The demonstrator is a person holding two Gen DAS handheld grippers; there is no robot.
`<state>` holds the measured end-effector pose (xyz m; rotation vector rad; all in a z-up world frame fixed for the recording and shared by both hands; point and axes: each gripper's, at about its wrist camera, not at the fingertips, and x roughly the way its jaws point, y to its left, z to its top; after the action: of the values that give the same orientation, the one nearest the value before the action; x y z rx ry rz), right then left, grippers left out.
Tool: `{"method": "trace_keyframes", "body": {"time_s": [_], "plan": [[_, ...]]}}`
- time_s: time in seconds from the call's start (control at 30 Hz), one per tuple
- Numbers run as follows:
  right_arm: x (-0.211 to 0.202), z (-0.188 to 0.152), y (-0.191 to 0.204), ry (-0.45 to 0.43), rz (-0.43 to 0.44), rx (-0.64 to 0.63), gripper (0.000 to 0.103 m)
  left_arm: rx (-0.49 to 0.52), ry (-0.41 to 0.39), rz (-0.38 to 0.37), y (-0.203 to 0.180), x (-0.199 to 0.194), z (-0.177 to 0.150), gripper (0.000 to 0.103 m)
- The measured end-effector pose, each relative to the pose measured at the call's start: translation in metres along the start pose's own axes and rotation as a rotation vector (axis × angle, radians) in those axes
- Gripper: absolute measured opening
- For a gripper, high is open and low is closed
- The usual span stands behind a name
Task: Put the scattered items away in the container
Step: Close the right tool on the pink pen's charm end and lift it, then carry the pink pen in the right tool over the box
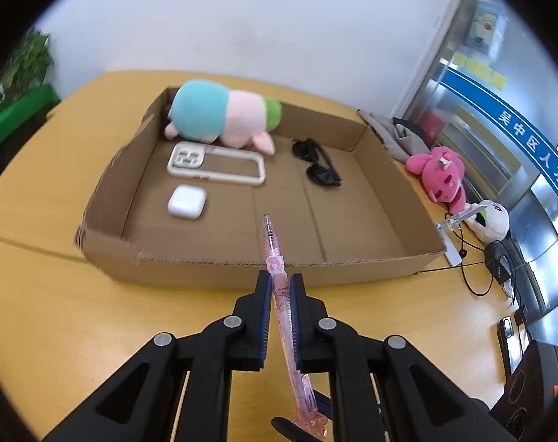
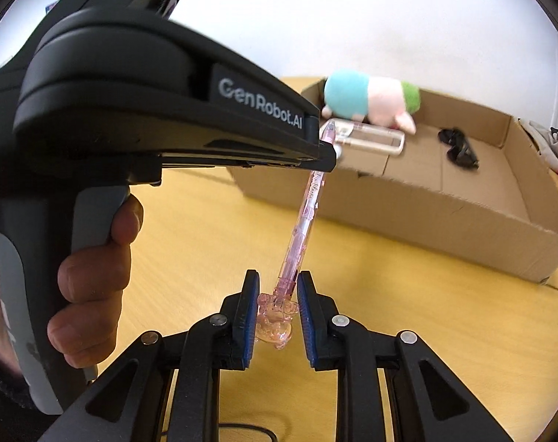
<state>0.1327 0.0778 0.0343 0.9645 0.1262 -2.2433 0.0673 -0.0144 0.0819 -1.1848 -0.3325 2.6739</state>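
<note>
While the left gripper (image 1: 280, 283) pinches the pink pen (image 1: 275, 258) mid-barrel, tip aimed over the cardboard box's (image 1: 205, 269) near wall for dropping inside, the right gripper (image 2: 277, 287) flanks the pen's charm end, jaws spread, seemingly handing it over.

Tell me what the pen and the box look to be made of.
Pen: apparently clear pink plastic, glossy; light passes through the barrel, and the end ornament looks moulded. Box: brown corrugated cardboard, matte, with ragged cut edges and fold creases on its floor.
</note>
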Motion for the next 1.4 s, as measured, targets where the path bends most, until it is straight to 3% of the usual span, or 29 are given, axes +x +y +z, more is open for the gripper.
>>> {"method": "trace_keyframes", "body": {"time_s": [0.27,0.3,0.37,0.47,0.63,0.8,0.9,0.97,1.03,1.4], "plan": [[-0.034,0.053,-0.038,-0.088,-0.017,0.010,0.023,0.105,-0.081,-0.063,-0.042,-0.011,0.065,0.007],[-0.036,0.064,-0.045,-0.092,-0.021,0.003,0.022,0.118,-0.086,-0.071,-0.046,-0.012,0.073,0.000],[-0.040,0.083,-0.056,-0.103,-0.044,0.001,0.022,0.132,-0.076,-0.118,-0.054,-0.012,0.090,0.000],[-0.046,0.109,-0.080,-0.112,-0.045,0.026,0.022,0.162,-0.070,-0.121,-0.065,-0.004,0.113,0.000],[-0.046,0.136,-0.108,-0.112,-0.037,0.074,0.022,0.133,-0.030,-0.161,-0.065,0.017,0.132,0.000],[-0.043,0.138,-0.122,-0.121,-0.030,0.126,0.022,0.086,-0.007,-0.226,-0.061,0.033,0.134,0.000],[-0.036,0.135,-0.126,-0.113,-0.017,0.138,0.022,0.098,0.006,-0.254,-0.063,0.041,0.134,0.012],[-0.032,0.134,-0.128,-0.106,-0.017,0.143,0.022,0.095,0.020,-0.292,-0.064,0.047,0.136,0.040],[-0.030,0.134,-0.130,-0.104,-0.006,0.151,0.022,0.072,0.021,-0.324,-0.063,0.051,0.139,0.049],[-0.020,0.151,-0.159,-0.131,-0.025,0.181,0.022,-0.015,0.102,-0.354,-0.045,0.103,0.161,0.050]]}}
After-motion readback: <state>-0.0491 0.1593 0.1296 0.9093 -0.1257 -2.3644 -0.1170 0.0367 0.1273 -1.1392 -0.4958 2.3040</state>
